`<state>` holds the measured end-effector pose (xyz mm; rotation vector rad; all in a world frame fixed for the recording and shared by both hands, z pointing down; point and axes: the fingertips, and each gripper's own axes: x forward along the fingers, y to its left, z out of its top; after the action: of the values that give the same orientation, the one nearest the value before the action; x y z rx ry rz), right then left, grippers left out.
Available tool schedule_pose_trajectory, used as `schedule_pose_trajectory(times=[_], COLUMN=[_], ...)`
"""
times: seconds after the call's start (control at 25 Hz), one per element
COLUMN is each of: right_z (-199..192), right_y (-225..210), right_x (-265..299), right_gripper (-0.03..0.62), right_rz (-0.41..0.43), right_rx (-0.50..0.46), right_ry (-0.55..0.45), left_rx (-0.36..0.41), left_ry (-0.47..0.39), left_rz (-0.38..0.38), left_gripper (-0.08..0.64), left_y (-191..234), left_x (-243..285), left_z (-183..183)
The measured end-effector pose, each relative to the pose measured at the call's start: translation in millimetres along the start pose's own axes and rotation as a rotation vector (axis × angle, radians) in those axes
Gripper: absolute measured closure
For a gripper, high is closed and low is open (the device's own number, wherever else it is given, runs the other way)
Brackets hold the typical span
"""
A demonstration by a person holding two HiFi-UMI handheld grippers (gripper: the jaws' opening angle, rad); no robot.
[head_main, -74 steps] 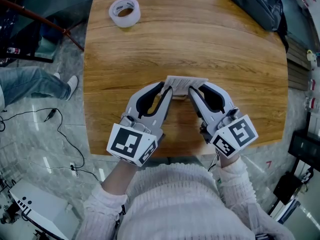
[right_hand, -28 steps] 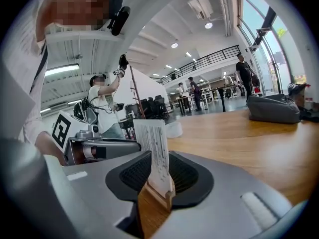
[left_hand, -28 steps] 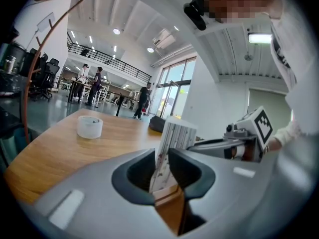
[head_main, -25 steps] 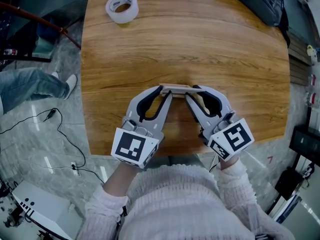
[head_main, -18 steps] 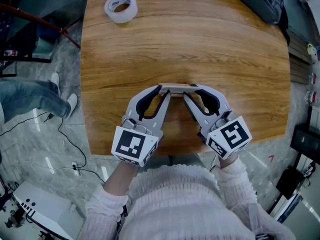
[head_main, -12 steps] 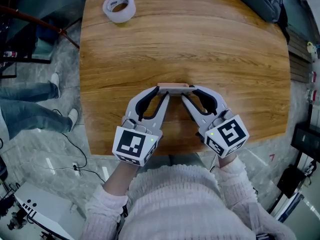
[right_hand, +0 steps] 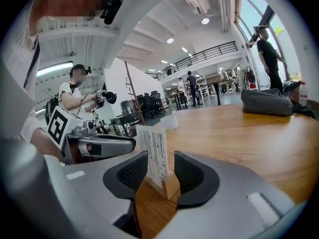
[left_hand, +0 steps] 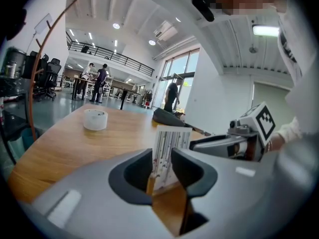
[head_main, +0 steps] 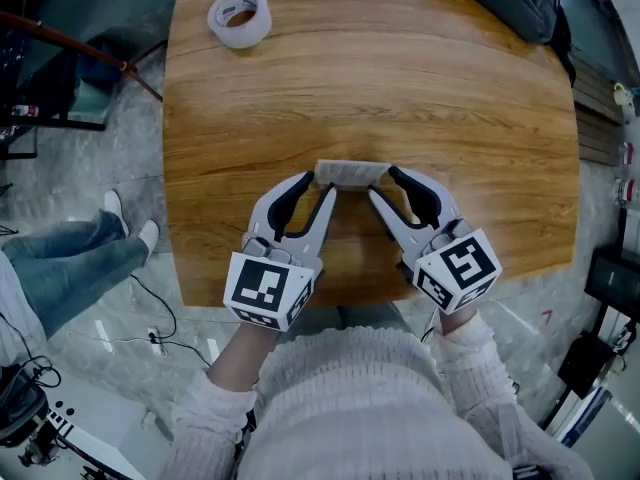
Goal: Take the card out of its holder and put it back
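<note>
Card (right_hand: 153,154) stood upright in its holder (right_hand: 170,185) on the counter (head_main: 400,88), one end inside each of the left hand-held gripper (head_main: 318,184) and right hand-held gripper (head_main: 385,184), whose jaws had just been opening wide, apparently to let it go.

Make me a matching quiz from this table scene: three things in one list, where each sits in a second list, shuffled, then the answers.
Things:
1. tape roll
2. dark bag
3. card

Places:
A. standing upright in the wooden holder
B. far left corner of the table
C. far right corner of the table

Pairs: 1-B; 2-C; 3-A
</note>
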<state>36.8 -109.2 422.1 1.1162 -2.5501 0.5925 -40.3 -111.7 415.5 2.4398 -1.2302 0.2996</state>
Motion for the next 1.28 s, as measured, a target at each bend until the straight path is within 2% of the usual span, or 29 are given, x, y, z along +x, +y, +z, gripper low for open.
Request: schedule_pose_trajectory(times=[0.2, 0.48, 0.64, 0.84, 1.28], right_z=[0.1, 6.5, 8.4, 11.9, 12.5], right_y=[6.5, 41.9, 60.0, 70.0, 82.1], right_x=[-17.5, -38.7, -49.4, -57.8, -63.0], right_gripper=[0.449, 0.502, 0.539, 0.586, 0.595], right_rz=[-0.006, 0.046, 0.069, 0.054, 0.065], right_rx=[0.002, -0.018, -0.045, -0.05, -0.044], right_ry=[-0.005, -0.025, -0.037, -0.061, -0.064], left_rx=[-0.005, -0.029, 0.007, 0.031, 0.052], left_ry=[0.003, 0.02, 0.006, -0.006, 0.036], left_rz=[0.0, -0.073, -0.084, -0.09, -0.162], left_gripper=[0.451, 0.468, 0.499, 0.535, 0.551], left_y=[-9.4, -37.3, -48.1, -58.4, -78.9], left_x=[-13.1, -29.9, -40.1, -51.9, -65.7], left_z=[2.3, 2.8, 10.9, 14.8, 4.1])
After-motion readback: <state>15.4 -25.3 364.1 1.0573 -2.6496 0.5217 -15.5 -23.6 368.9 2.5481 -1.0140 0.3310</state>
